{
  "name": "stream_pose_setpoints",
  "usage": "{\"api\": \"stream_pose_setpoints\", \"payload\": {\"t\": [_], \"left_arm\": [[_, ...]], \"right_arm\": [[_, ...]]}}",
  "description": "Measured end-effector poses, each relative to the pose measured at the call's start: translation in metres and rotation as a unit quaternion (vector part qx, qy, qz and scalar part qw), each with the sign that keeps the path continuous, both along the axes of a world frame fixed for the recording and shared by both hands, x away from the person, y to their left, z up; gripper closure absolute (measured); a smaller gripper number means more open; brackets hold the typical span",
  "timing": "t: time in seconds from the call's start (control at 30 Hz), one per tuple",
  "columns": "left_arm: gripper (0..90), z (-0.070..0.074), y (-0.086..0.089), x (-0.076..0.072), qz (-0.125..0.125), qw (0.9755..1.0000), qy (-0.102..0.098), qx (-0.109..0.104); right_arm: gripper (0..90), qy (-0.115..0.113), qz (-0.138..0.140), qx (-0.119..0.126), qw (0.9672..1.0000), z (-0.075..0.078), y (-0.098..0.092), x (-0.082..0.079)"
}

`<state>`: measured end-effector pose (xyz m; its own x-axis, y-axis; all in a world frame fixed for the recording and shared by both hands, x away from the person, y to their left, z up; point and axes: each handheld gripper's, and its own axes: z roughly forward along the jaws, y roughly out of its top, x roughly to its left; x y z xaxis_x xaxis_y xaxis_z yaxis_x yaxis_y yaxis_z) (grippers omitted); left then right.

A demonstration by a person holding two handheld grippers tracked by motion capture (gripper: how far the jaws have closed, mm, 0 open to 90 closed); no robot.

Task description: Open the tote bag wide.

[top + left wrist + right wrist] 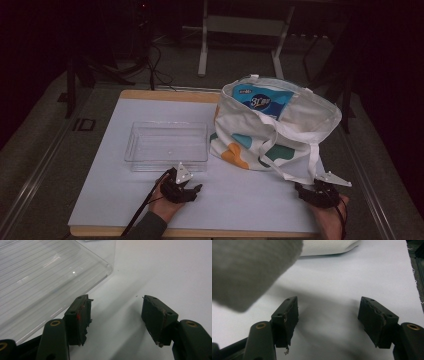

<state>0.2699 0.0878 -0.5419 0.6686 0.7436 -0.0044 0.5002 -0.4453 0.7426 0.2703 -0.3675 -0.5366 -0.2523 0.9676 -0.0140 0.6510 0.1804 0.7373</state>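
Tote bag (272, 127) standing at right rear of bench (120, 200), blue packet (267, 102) inside, strap hanging toward right gripper (320, 194). Clear tray (166, 145) just ahead of left gripper (182, 189). Both jaws apart, empty. Probably approach step; next, reaching into bag.

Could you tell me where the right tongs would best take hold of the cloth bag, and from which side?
Probably the white strap of the bag. It droops off the bag's near right corner, clear of the body, right ahead of the open right tongs. Coming from the person's side, low and level, looks best: the strap is thin, flat and easily pinched.
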Motion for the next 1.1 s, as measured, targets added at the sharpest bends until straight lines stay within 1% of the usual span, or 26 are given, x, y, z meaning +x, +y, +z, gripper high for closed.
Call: {"api": "stream_pose_setpoints", "payload": {"t": [0.23, 0.3, 0.37, 0.4, 0.43, 0.47, 0.5, 0.53, 0.57, 0.6, 0.63, 0.67, 0.7, 0.73, 0.77, 0.8, 0.83, 0.87, 0.9, 0.97, 1.0, 1.03, 1.07, 1.1], "left_arm": [[41.7, 0.0, 0.0, 0.0, -0.004, 1.0, -0.001, 0.002], [43.3, 0.0, 0.0, -0.001, -0.007, 1.0, -0.002, 0.002], [46.9, 0.0, 0.0, -0.001, -0.009, 1.0, -0.004, 0.0], [46.9, 0.001, 0.0, -0.001, -0.013, 0.9999, -0.004, 0.003], [49.2, 0.001, 0.0, -0.001, -0.015, 0.9999, -0.003, 0.002], [50.1, 0.002, 0.001, -0.002, -0.017, 0.9999, -0.004, 0.003], [50.7, 0.002, 0.001, -0.002, -0.017, 0.9999, -0.004, 0.003], [51.5, 0.006, 0.003, -0.002, -0.021, 0.9998, -0.005, -0.003], [52.0, 0.009, 0.003, -0.003, -0.023, 0.9997, -0.006, -0.004], [52.2, 0.009, 0.003, -0.003, -0.023, 0.9997, -0.006, -0.004], [52.7, 0.015, 0.004, -0.004, -0.03, 0.9995, -0.012, -0.005], [53.1, 0.018, 0.005, -0.006, -0.034, 0.9993, -0.017, -0.005], [53.5, 0.018, 0.005, -0.006, -0.034, 0.9993, -0.017, -0.005], [53.4, 0.021, 0.005, -0.007, -0.041, 0.9989, -0.022, -0.001], [53.3, 0.027, 0.006, -0.008, -0.058, 0.9977, -0.034, 0.013], [53.3, 0.03, 0.006, -0.008, -0.062, 0.9973, -0.036, 0.014], [53.5, 0.03, 0.006, -0.008, -0.062, 0.9973, -0.036, 0.014], [54.4, 0.036, 0.009, -0.008, -0.07, 0.9969, -0.035, 0.005], [55.2, 0.039, 0.01, -0.007, -0.073, 0.9967, -0.037, 0.0], [55.8, 0.044, 0.012, -0.007, -0.076, 0.9962, -0.043, -0.004], [55.9, 0.046, 0.012, -0.007, -0.077, 0.9959, -0.047, -0.005], [56.0, 0.046, 0.012, -0.007, -0.077, 0.9959, -0.047, -0.005], [56.1, 0.049, 0.01, -0.006, -0.08, 0.9955, -0.051, -0.009], [56.1, 0.049, 0.01, -0.006, -0.08, 0.9955, -0.051, -0.009]], "right_arm": [[33.6, 0.0, 0.001, -0.001, 1.0, 0.0, 0.0, 0.0], [34.0, 0.0, 0.001, 0.0, 1.0, 0.0, 0.0, 0.0], [35.5, -0.001, 0.001, 0.0, 1.0, 0.0, -0.001, 0.0], [38.1, -0.002, -0.002, 0.001, 1.0, 0.0, -0.001, 0.0], [45.7, -0.005, -0.002, 0.004, 1.0, 0.001, -0.003, -0.001], [49.2, -0.005, 0.0, 0.004, 1.0, 0.002, -0.005, -0.002], [49.2, -0.005, 0.0, 0.004, 1.0, 0.002, -0.005, -0.002], [55.1, -0.006, 0.002, -0.001, 1.0, 0.002, -0.007, -0.003], [57.2, -0.006, 0.001, 0.004, 1.0, 0.002, -0.008, -0.004], [57.2, -0.006, 0.001, 0.004, 1.0, 0.002, -0.008, -0.004], [60.8, -0.005, 0.002, 0.006, 1.0, 0.003, -0.011, -0.004], [62.2, -0.004, 0.004, 0.008, 1.0, 0.004, -0.013, -0.004], [63.6, -0.004, 0.001, 0.014, 0.9999, 0.005, -0.014, -0.004], [65.4, -0.005, 0.001, 0.02, 0.9998, 0.005, -0.016, -0.004], [68.8, -0.006, 0.003, 0.027, 0.9996, 0.007, -0.017, -0.003], [72.2, -0.007, 0.004, 0.027, 0.9996, 0.008, -0.017, -0.003], [72.2, -0.007, 0.004, 0.027, 0.9996, 0.008, -0.017, -0.003], [79.8, -0.009, 0.009, 0.023, 0.9996, 0.012, -0.017, -0.002], [83.2, -0.009, 0.013, 0.023, 0.9996, 0.014, -0.017, -0.002], [85.6, -0.014, 0.015, 0.016, 0.9997, 0.018, -0.016, -0.001], [86.0, -0.017, 0.019, 0.018, 0.9995, 0.02, -0.016, 0.0], [86.0, -0.017, 0.019, 0.018, 0.9995, 0.02, -0.016, 0.0], [84.6, -0.021, 0.02, 0.017, 0.9994, 0.026, -0.017, 0.002], [84.6, -0.021, 0.02, 0.017, 0.9994, 0.026, -0.017, 0.002]]}}
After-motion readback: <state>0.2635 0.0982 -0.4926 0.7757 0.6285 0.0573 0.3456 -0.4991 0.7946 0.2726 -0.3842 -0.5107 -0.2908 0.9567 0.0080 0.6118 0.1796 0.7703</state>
